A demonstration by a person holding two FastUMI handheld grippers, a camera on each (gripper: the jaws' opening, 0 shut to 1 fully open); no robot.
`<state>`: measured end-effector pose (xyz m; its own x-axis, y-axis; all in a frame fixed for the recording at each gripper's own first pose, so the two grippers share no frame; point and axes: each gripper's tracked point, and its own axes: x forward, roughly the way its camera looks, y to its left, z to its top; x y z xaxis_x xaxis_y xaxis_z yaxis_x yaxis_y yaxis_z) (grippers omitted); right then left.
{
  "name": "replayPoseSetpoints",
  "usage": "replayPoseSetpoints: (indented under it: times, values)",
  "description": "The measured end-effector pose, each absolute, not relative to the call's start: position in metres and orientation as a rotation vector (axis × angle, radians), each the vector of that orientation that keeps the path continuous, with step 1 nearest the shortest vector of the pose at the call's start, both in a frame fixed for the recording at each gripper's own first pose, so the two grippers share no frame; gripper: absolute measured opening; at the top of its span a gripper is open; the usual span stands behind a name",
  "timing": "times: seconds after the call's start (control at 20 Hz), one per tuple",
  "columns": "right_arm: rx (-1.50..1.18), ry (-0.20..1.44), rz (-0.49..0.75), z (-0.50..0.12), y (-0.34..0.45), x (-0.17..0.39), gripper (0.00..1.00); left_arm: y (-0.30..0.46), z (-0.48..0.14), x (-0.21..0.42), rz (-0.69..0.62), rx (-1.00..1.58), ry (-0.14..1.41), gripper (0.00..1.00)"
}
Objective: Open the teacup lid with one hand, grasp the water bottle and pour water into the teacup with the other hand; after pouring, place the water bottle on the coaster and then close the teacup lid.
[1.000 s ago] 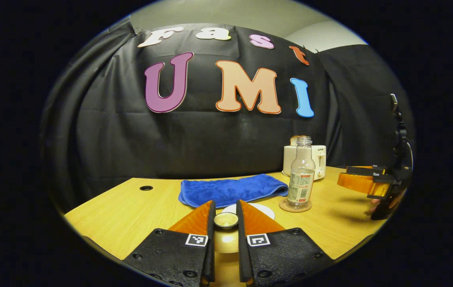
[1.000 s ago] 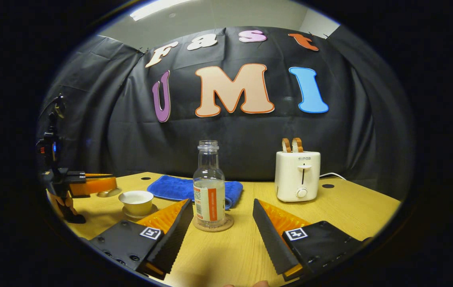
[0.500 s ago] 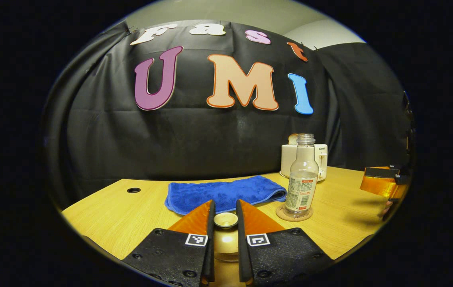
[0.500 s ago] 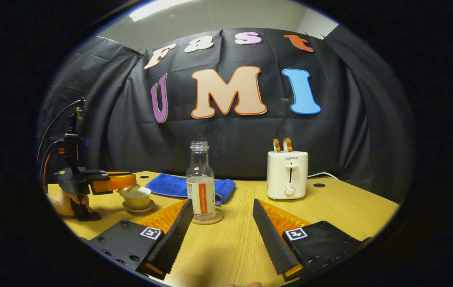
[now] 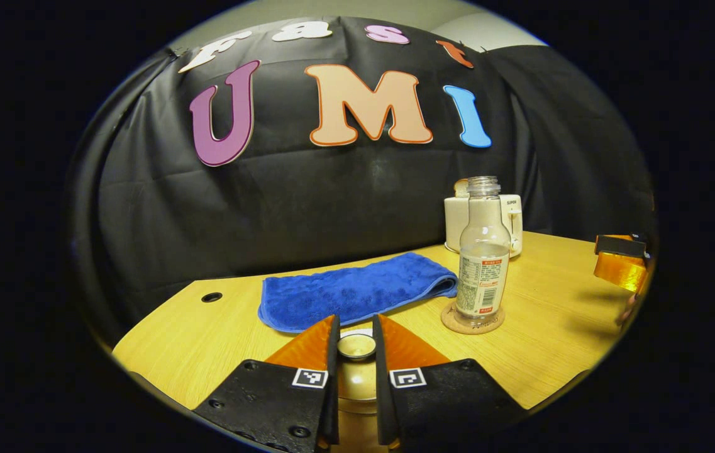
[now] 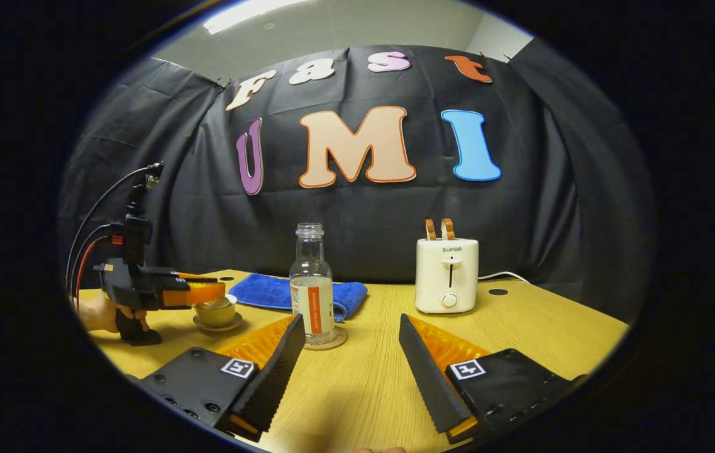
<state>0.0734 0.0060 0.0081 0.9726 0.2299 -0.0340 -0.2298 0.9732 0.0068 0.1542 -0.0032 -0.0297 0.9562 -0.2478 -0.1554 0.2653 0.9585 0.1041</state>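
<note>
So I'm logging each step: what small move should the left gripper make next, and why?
Probably lower the lid straight down onto the teacup and release. The left gripper pinches the lid's knob just above the cup, and the water bottle stands on its coaster, the right gripper open and clear.

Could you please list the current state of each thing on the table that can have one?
Water bottle: uncapped, upright on the coaster, partly filled.
Teacup: on its saucer, lid over it, held by its knob.
Left gripper: shut on the lid's knob.
Right gripper: open, short of the bottle.
Toaster: two slices sticking up.
Blue towel: folded, lying flat.
</note>
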Motion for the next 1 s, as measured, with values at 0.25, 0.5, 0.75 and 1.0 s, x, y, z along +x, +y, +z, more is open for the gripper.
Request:
replayPoseSetpoints:
  times: [0.25, 0.5, 0.75, 1.0]
  values:
    - [0.003, 0.035, 0.228, 0.009, 0.003, 0.072, 0.96, -0.003, -0.031, 0.156, -0.259, 0.14, 0.152, 0.21]
    - [0.003, 0.035, 0.227, 0.009, 0.001, 0.072, 0.96, -0.001, -0.03, 0.155, -0.25, 0.139, 0.149, 0.25]
    - [0.003, 0.035, 0.224, 0.009, -0.001, 0.07, 1.0, 0.0, -0.03, 0.154, -0.24, 0.141, 0.143, 0.46]
    - [0.003, 0.034, 0.211, 0.009, -0.004, 0.068, 0.96, 0.019, -0.013, 0.145, -0.147, 0.103, 0.051, 0.94]
